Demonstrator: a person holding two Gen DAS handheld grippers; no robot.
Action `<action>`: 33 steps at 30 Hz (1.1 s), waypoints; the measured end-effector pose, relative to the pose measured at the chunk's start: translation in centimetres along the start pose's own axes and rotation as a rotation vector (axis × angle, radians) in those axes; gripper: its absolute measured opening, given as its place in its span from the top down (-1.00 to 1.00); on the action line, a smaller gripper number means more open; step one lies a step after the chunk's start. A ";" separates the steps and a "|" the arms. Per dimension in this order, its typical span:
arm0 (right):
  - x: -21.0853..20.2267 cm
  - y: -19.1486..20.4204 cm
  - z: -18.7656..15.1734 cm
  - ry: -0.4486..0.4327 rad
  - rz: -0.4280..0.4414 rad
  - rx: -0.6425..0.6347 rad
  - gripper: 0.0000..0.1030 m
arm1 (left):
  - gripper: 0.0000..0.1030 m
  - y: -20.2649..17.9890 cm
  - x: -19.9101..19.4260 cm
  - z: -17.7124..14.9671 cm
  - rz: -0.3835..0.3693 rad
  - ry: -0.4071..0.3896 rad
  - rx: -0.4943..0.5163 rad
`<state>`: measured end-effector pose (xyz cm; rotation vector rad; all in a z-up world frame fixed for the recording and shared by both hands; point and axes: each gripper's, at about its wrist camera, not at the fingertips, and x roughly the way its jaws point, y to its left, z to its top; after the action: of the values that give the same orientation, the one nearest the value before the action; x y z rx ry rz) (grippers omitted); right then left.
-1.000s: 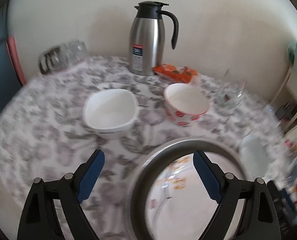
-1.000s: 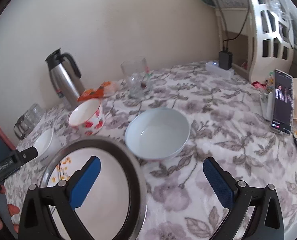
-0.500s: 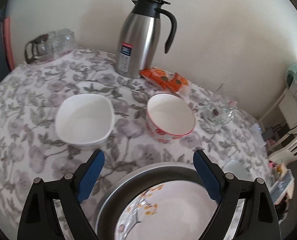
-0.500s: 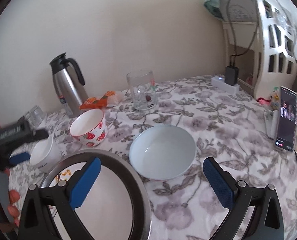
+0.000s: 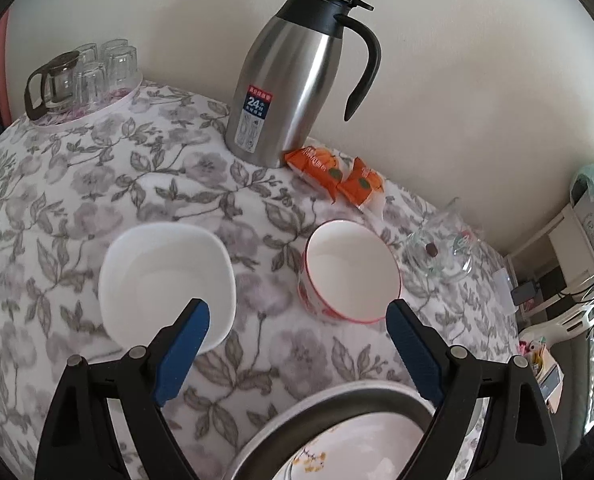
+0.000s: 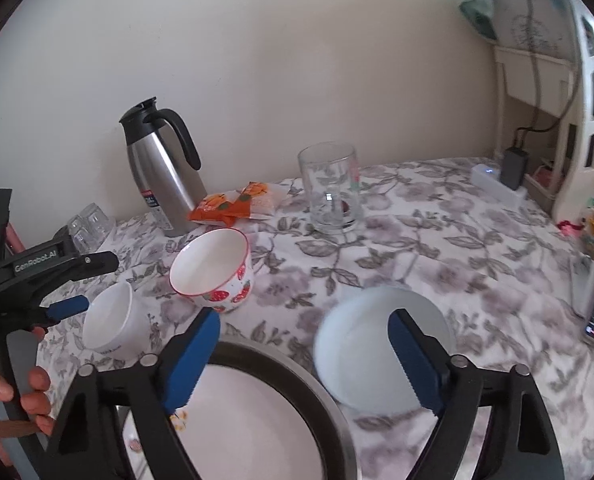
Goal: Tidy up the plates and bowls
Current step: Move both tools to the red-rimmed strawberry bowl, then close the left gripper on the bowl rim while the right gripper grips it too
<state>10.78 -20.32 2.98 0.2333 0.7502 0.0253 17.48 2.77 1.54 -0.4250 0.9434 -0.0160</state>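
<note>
Left gripper (image 5: 297, 316): jaws wide apart, nothing between the pads; it hangs above the floral tablecloth (image 5: 97, 184), its left pad over the near rim of the square white bowl (image 5: 165, 280), its right pad by the strawberry bowl (image 5: 351, 270). Right gripper (image 6: 303, 344): jaws closing, nothing gripped; its right pad overlaps the round white bowl (image 6: 361, 344), its left pad the dark-rimmed plate (image 6: 257, 412). That plate lies nearest the camera, with the round bowl just to its right. Steel thermos (image 5: 293, 80) stands at the wall, orange packets (image 5: 337, 176) beside it; glass mug (image 6: 331, 188) further right. A hand (image 6: 9, 392) holds the left gripper's handle.
</note>
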 end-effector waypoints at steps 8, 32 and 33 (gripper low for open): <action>4.3 1.4 2.7 0.089 0.030 -0.002 -0.08 | -0.49 -0.5 3.2 1.0 -0.015 0.057 0.030; 15.0 5.6 5.1 0.332 0.094 -0.010 0.61 | 0.23 -0.9 9.0 1.4 -0.045 0.133 0.074; 15.3 5.7 5.0 0.339 0.091 -0.008 0.66 | 0.25 -1.0 9.0 1.4 -0.048 0.134 0.075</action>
<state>25.75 -14.19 -2.56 0.2586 1.0760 0.1567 24.12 0.59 -4.45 -0.3805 1.0609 -0.1241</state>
